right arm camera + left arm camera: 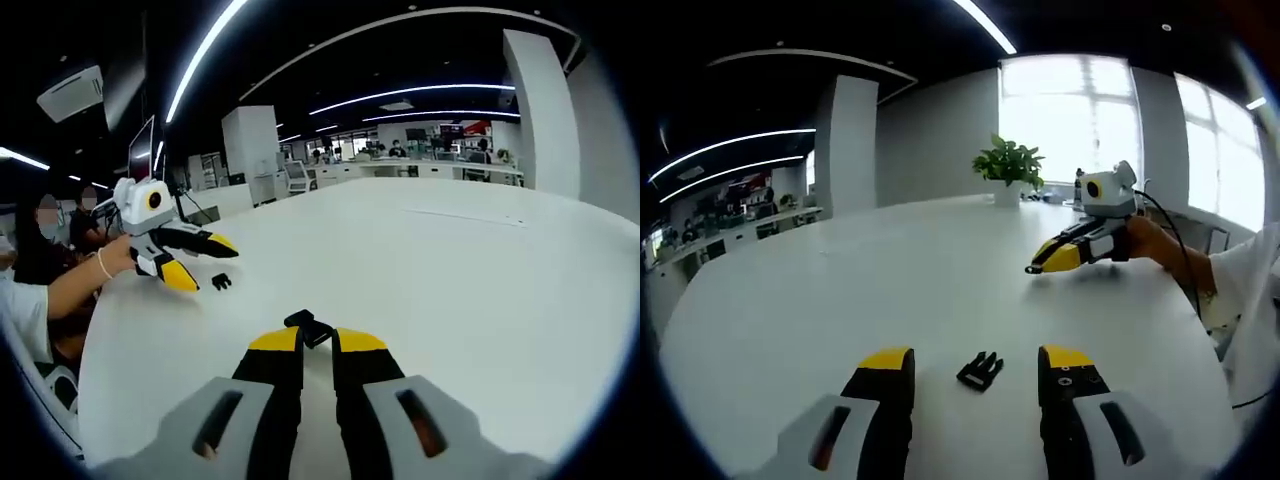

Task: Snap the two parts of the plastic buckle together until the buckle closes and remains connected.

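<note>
In the left gripper view our left claw sits low over the white surface with its yellow-tipped jaws spread wide, so it's released and holding nothing. Right between those jaws, flat on the surface and touching neither one, lies a small black pronged buckle part. Further out and to the right we can see the right claw coming in, held by a hand with a white sleeve behind it; its yellow tips look pinched together with something dark at the very end, too small to make out from here. At the far edge of the surface there's a potted plant in front of bright windows.

Switching to the right gripper view: on the left we see the left claw hovering low over the surface, jaws apart, gripped by a hand, and the pronged buckle part lies on the surface just beside its tips. In the near middle our right claw has its jaws clenched nearly together on the other black buckle piece, which pokes out past the yellow tips. So the two halves are well apart, not joined yet. Far behind is an office with desks and a white pillar.
</note>
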### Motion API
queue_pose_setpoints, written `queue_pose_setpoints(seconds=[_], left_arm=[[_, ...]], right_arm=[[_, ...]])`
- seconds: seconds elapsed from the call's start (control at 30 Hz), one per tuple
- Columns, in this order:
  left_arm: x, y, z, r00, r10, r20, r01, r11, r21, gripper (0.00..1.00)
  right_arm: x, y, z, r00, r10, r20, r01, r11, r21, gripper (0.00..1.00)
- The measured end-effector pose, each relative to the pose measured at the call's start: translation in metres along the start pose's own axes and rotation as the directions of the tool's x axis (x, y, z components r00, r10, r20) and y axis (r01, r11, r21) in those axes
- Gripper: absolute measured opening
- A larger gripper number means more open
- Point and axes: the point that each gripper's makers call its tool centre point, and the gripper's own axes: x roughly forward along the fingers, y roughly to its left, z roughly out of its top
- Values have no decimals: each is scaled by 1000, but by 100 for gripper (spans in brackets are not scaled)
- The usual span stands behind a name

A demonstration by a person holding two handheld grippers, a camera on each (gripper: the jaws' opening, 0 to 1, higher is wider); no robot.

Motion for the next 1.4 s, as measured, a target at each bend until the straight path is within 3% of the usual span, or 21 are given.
queue_pose_setpoints(seconds=[0.3, 1.0, 1.4], left_arm=[[-2, 5, -6, 1000, 4, -21, -4, 1000, -2, 48], [-5, 9, -12, 999, 10, -32, -11, 1000, -20, 46], [-6, 11, -15, 998, 9, -56, -9, 1000, -6, 46]], right_arm=[[3, 11, -5, 1000, 15, -22, -16, 999, -29, 11], [2, 8, -11, 999, -9, -49, 5, 997, -81, 11], [1, 5, -10, 998, -18, -52, 14, 996, -84, 17]])
